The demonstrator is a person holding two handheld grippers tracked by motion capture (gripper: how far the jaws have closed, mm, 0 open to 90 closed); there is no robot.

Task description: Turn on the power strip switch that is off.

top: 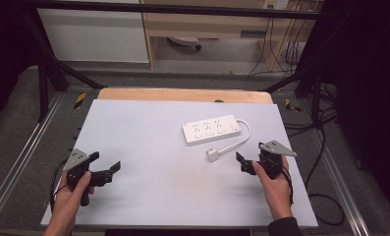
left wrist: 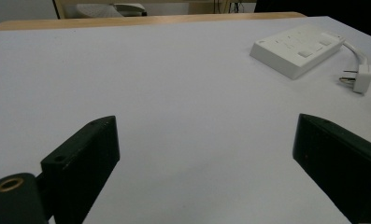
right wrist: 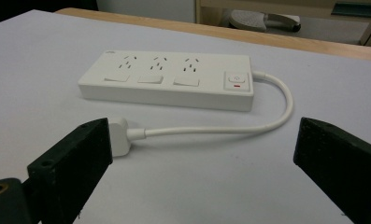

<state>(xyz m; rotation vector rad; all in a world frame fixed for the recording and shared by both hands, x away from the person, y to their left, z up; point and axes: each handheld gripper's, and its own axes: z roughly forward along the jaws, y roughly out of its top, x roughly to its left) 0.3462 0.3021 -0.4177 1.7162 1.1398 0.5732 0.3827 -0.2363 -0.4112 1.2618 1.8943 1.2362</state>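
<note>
White power strip (top: 211, 130) lies flat on the white worktop (top: 148, 142), right of centre & toward the far edge, long side running roughly left-right w/ a slight tilt. Right gripper view shows three socket groups along its top, each w/ a rocker switch in front, plus a main switch (right wrist: 236, 80) w/ a red mark at the cable end. Short white cable (top: 242, 140) leaves that end, loops round toward the near side & ends in a white plug (top: 212, 155) lying on the worktop just in front of the strip, not plugged into anything; prongs visible in left gripper view. Right gripper (top: 245, 163) sits near the plug, slightly to its right & nearer the person, held in the right hand (top: 276, 189); jaws wide apart, nothing between them, left jaw in its own view overlapping the plug's edge; contact can't be told. Left gripper (top: 106, 164) is well apart from the strip, at near-left of the worktop, in the left hand (top: 72, 194); jaws also spread wide, bare worktop between them. Wooden edge (top: 182, 94) shows beyond the white surface's far side.
</note>
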